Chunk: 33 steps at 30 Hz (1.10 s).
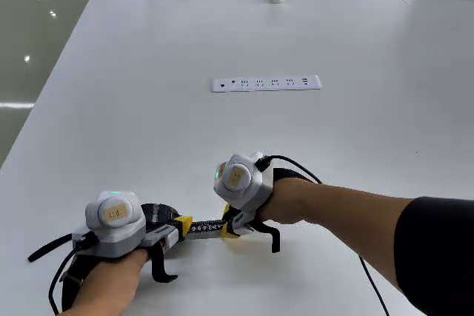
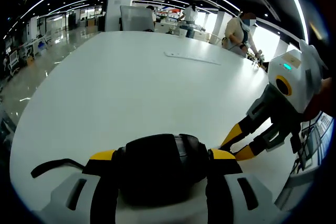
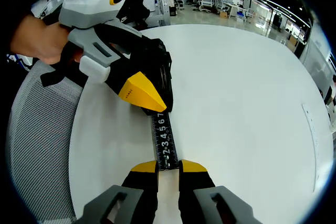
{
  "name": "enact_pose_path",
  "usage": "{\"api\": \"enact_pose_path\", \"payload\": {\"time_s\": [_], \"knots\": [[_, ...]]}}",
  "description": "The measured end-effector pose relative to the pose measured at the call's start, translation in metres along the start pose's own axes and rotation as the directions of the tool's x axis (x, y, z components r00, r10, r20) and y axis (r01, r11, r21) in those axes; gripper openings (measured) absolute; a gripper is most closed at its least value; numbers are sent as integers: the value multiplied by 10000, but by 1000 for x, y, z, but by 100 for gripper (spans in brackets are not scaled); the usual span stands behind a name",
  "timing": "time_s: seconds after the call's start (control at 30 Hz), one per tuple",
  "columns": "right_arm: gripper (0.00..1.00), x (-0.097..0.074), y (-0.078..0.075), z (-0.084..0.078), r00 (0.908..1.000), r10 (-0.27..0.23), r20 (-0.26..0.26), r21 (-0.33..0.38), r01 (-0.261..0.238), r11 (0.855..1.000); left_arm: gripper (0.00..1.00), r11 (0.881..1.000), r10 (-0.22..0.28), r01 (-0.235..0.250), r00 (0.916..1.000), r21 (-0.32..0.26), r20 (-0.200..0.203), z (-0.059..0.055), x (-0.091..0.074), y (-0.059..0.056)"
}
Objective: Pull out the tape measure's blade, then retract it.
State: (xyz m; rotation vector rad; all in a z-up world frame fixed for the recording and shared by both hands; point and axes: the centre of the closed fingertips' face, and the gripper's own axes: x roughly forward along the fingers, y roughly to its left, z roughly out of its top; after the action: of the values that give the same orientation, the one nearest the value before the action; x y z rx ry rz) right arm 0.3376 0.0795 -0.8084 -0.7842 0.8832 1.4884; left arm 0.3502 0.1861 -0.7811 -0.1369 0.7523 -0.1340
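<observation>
Black tape measure (image 2: 157, 174), largely hidden inside left tool (image 2: 163, 154), seems clamped.

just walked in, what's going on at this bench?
A person is working a tape measure with two handheld grippers on a white table. The left gripper is clamped on the black round tape measure case, holding it on the tabletop. The right gripper pinches the tip of the dark numbered blade. Only a short length is out, so the pull looks barely begun, or the retract nearly finished.
</observation>
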Motion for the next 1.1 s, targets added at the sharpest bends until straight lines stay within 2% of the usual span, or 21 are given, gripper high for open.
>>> {"api": "enact_pose_path", "payload": {"time_s": [0.37,0.5,0.7,1.1], "knots": [[11,3,1,5,9999,52,136,-105,-50,9999,64,10000,-27,27,10000,-3,19,-1,0,0],[10,4,1,6,10000,37,23,-309,-37,9995,64,10000,-28,28,10000,-8,16,-1,0,0],[10,5,1,11,9997,-61,255,287,54,9996,64,10000,-42,42,10000,-12,1,-1,0,0],[11,8,1,14,9994,-42,342,423,28,9991,64,10000,-71,71,10000,-8,6,-1,0,0]]}}
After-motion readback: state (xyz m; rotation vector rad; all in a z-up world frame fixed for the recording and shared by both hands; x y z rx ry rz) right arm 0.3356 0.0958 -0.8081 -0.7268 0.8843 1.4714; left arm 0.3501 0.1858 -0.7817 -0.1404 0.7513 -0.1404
